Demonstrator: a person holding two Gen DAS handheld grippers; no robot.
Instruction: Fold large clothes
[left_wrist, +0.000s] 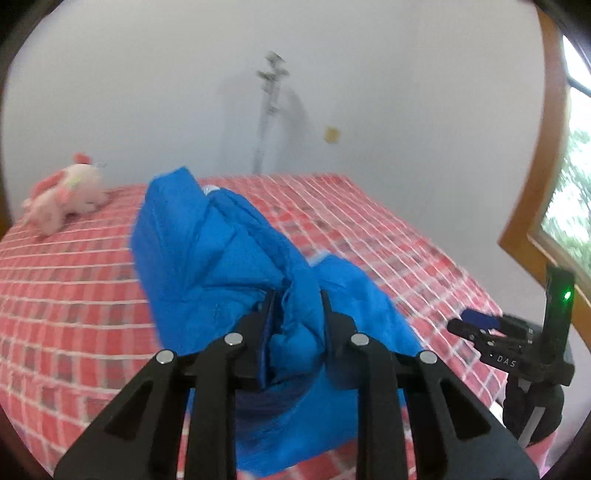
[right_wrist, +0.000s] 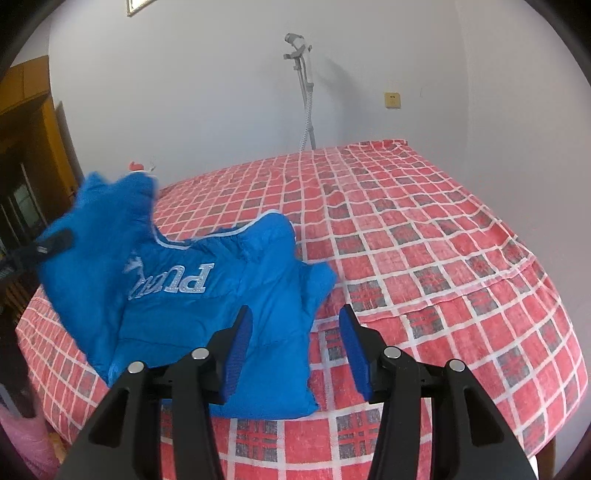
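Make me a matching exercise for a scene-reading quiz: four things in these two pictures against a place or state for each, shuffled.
Things:
1. blue jacket
2. pink plush toy
3. left gripper
4. right gripper

Places or states:
A. open, nothing between its pads
B. lying at the far left of the checked bedspread
C. shut on a bunch of blue fabric
D. partly lifted off the bed, silver lettering showing

Pairs: 1-D, 2-B, 3-C, 4-A
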